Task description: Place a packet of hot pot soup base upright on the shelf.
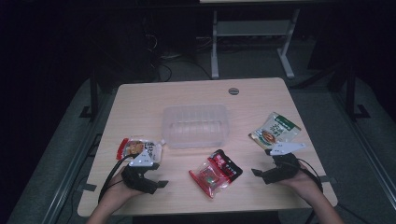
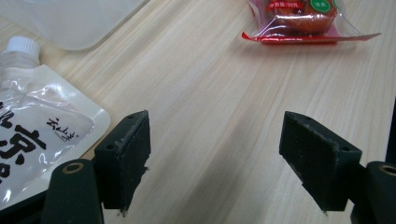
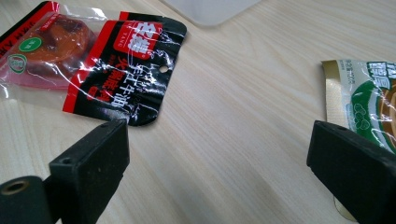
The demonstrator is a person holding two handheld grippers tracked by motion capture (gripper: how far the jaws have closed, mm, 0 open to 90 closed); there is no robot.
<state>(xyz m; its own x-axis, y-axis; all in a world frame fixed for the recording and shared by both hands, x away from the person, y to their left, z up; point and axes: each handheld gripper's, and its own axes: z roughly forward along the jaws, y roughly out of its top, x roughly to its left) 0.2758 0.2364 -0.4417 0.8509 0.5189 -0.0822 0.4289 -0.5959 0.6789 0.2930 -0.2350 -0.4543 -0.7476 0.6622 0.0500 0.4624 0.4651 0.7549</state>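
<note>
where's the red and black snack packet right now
The red and black packet lies flat on the table near its front edge in the high view, between the two grippers, just in front of the clear container.

Both grippers black w/ grey three-cornered top plates: left gripper [image 1: 150, 183], right gripper [image 1: 264, 173]. Black cables trail back. Jaw pads flat, rough-edged, w/ small screw holes.
</note>
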